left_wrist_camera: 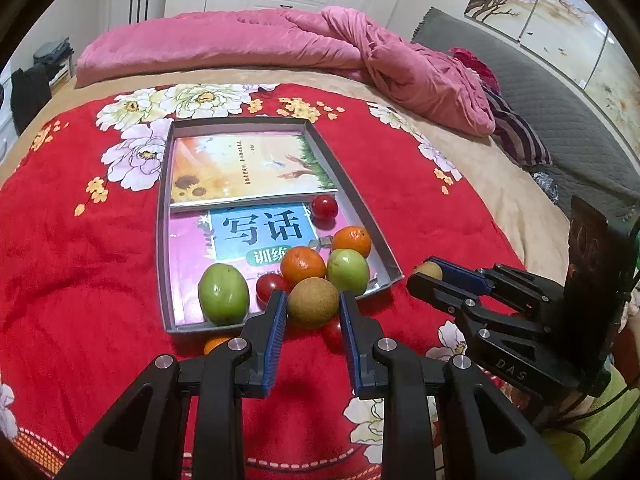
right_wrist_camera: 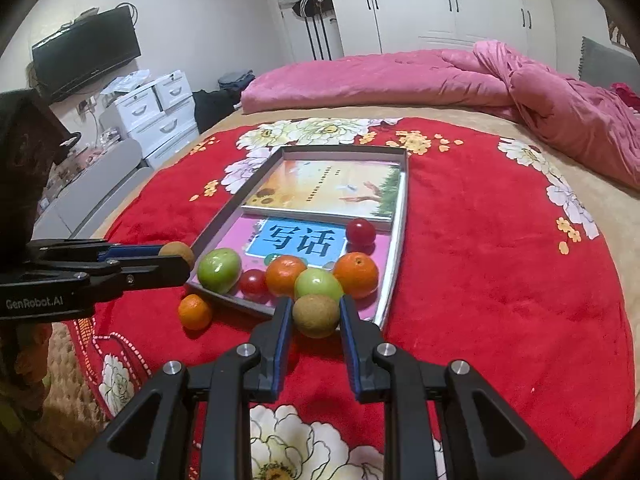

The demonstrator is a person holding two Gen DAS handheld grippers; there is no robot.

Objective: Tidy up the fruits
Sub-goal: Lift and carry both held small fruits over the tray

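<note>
I had the left gripper (left_wrist_camera: 313, 305) pinching a round brown, rough-skinned fruit (left_wrist_camera: 313, 302) between its blue pads, held just above the near edge of the shallow grey cardboard tray (left_wrist_camera: 164, 240) on the red flowered blanket (left_wrist_camera: 80, 240) spread over the bed. My right gripper (right_wrist_camera: 316, 312) was likewise clamped on a second brown rough-skinned fruit (right_wrist_camera: 316, 315), over the tray's near right corner. Inside the tray, lying on two picture books (left_wrist_camera: 248, 168), I saw a large green oval fruit (left_wrist_camera: 223, 300) at the near left, a small red tomato (left_wrist_camera: 272, 286) beside it, an orange mandarin (left_wrist_camera: 303, 266) touching a second green fruit (left_wrist_camera: 348, 271), another mandarin (left_wrist_camera: 352, 241) behind that, and a red tomato (left_wrist_camera: 324, 207) farther back against the upper book. A third mandarin (right_wrist_camera: 195, 312) lay on the blanket just outside the tray's near left edge. A crumpled pink quilt (left_wrist_camera: 280, 44) lay across the far side of the bed
</note>
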